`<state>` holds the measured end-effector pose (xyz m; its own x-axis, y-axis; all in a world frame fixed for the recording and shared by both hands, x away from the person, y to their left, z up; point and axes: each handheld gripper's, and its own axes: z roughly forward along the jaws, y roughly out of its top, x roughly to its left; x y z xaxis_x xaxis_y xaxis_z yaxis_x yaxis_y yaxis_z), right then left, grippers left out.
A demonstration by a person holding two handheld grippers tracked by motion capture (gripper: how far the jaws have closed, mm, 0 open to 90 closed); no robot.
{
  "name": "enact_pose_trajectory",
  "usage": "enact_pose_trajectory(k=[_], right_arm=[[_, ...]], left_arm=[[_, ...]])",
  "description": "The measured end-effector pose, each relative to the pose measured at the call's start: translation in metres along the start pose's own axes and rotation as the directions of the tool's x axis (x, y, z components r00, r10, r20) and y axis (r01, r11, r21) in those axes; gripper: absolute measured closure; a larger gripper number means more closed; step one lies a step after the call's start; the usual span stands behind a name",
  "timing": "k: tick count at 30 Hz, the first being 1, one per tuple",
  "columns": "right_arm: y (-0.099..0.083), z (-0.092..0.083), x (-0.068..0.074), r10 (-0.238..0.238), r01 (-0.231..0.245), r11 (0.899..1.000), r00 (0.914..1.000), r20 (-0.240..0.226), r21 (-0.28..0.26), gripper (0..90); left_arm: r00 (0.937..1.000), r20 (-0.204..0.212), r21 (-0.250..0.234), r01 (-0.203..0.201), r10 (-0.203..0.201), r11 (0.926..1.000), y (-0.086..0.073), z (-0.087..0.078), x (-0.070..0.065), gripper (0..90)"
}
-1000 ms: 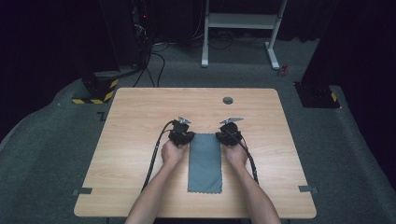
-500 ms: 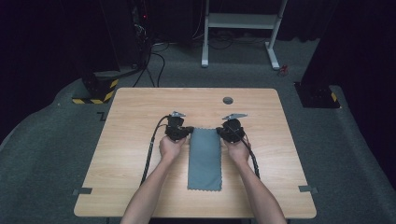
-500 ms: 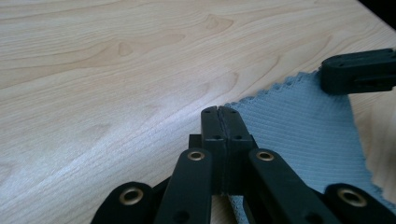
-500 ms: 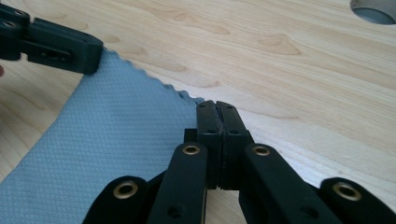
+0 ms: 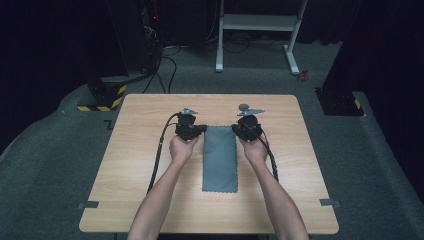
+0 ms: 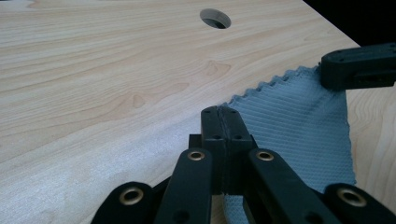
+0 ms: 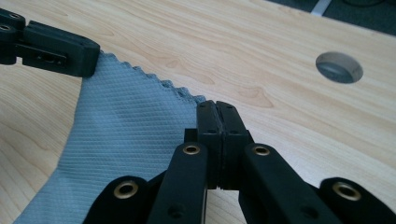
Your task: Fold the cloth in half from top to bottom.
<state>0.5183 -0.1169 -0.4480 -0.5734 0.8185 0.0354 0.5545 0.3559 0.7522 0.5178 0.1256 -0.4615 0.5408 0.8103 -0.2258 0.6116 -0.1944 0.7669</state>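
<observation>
Light wooden table [image 5: 130,165], with a round cable hole [image 6: 215,18] near its far edge. On its middle, a grey cloth [image 5: 220,160] with zigzag-cut edges, lengthwise away from the person, far end lifted off the wood. At the far corners, left gripper [image 6: 219,112] clamped tight on the left corner, right gripper [image 7: 216,108] pinched shut on the right corner, each with cloth between its jaws.

Grey-blue cloth [image 5: 219,159], long rectangle with zigzag-cut edges and fine woven texture, centre of the high view, near end flat on wood, far corners pinched and raised.
</observation>
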Motion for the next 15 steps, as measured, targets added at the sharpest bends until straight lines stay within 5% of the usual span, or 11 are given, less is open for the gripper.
enact_pose_trajectory(k=[7,15], right_arm=[[-0.016,0.003,0.001,0.002,-0.002,1.0,0.9997,-0.025,0.017,89.7],[-0.034,0.004,0.005,-0.005,0.007,0.999,0.9987,-0.051,0.037,89.7]], left_arm=[[0.9994,0.028,0.004,-0.018,0.017,0.9998,-0.012,0.0,-0.002,90.0],[0.9962,0.033,0.05,-0.082,0.081,0.9954,-0.026,0.0,-0.008,90.0]])
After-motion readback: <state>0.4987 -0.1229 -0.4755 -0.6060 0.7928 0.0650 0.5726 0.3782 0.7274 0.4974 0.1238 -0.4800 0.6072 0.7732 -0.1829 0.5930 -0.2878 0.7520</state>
